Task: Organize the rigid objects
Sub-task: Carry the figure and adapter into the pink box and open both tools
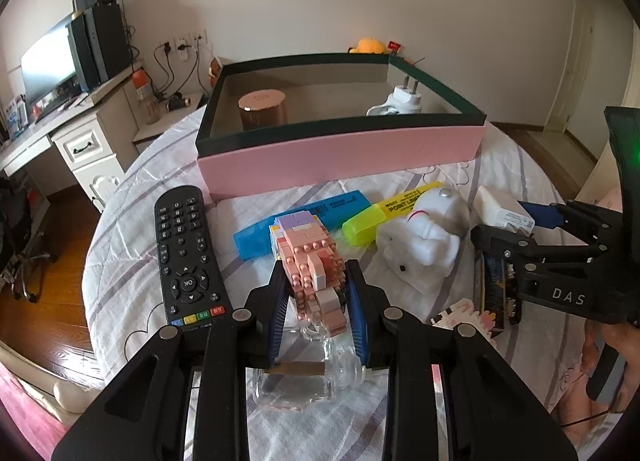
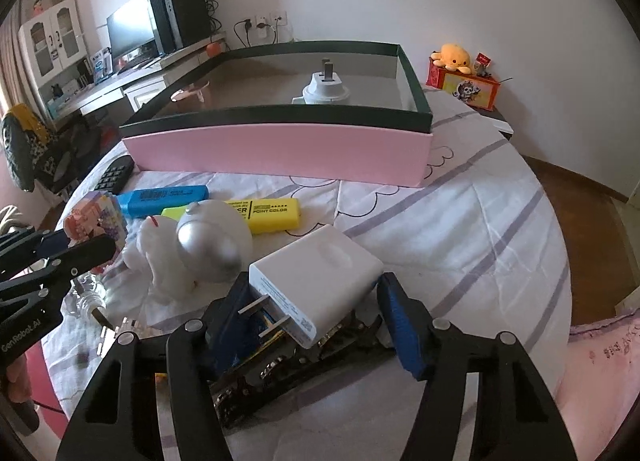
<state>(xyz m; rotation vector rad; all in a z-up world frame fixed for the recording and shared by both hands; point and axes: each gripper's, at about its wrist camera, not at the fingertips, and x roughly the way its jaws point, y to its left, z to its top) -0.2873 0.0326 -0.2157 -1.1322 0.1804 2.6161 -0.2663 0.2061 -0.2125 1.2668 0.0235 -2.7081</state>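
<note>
Striped bedsheet; wooden floor, desk beyond.

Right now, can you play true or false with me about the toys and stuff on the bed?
1. The left gripper is shut on the pink brick figure. True.
2. The pink box is empty. False: a round copper-lidded jar and a white plug adapter sit inside it.
3. The white charger lies between the right gripper's fingers. True; whether the pads press it yet is unclear.
4. The remote control is in the box. False: it lies on the bedcover, outside the box.
5. The blue highlighter and yellow highlighter lie in front of the box. True.
</note>
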